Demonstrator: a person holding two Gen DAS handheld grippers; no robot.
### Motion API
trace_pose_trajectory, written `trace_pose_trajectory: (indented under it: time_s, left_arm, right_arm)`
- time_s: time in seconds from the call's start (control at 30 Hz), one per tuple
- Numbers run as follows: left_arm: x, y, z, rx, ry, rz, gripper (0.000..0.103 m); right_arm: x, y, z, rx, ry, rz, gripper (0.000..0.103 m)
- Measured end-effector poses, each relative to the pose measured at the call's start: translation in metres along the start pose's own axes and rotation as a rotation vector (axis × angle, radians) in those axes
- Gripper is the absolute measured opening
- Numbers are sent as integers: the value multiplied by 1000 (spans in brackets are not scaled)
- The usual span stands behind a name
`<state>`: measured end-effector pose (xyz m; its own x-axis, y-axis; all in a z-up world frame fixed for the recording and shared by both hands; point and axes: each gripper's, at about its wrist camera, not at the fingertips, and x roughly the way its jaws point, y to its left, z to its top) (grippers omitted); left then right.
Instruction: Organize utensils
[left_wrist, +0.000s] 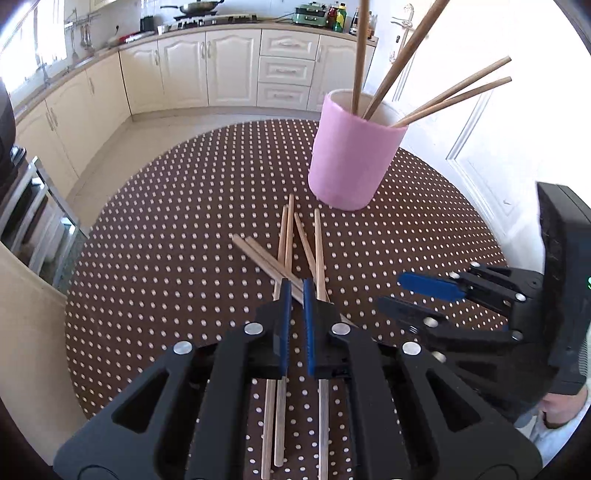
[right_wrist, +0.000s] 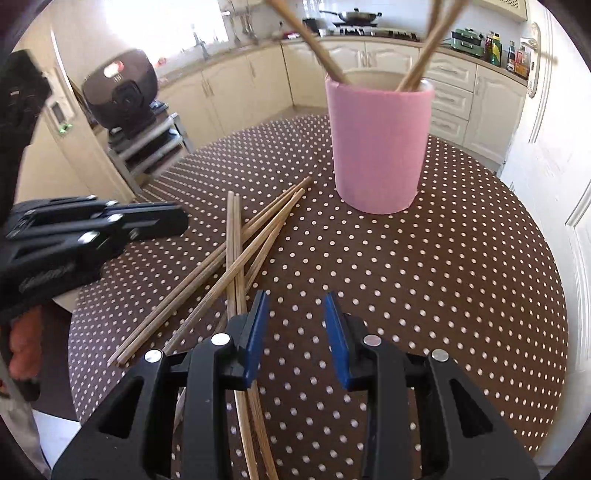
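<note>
Chopstick cleanup, mid-pile

Left wrist view: our left gripper (left_wrist: 295, 291) has its fingers pinched narrow right over the loose chopsticks (left_wrist: 286, 251) mid-desk; can't tell if one is actually caught. The pink cup (left_wrist: 347, 162), four sticks already in, sits toward the far edge. Crossed sticks could drag each other or roll off. Right wrist view: our right gripper (right_wrist: 295, 314) hangs partly open, empty, beside the pile. Brown polka-dot desk (right_wrist: 443, 277), cream kitchen cabinets (right_wrist: 236, 85) behind.
</note>
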<state>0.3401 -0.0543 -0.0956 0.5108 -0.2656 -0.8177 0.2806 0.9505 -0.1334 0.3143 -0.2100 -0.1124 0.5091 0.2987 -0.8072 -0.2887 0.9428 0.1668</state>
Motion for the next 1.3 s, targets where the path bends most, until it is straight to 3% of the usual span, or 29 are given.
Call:
trace_pose_trajectory:
  time_s: [0.33, 0.93, 1.03, 1.3]
  left_arm:
    - [26, -4, 3, -16, 54, -50, 8]
    - [98, -30, 28, 40, 132, 30, 9]
    - [99, -31, 28, 34, 102, 45, 7]
    - [56, -14, 21, 12, 12, 25, 5]
  right_arm:
    - [0, -15, -3, 45, 23, -7, 30]
    - [6, -13, 0, 46, 28, 23, 30]
    - [8, -8, 3, 41, 28, 26, 30]
    - [18, 16, 19, -1, 33, 50, 29]
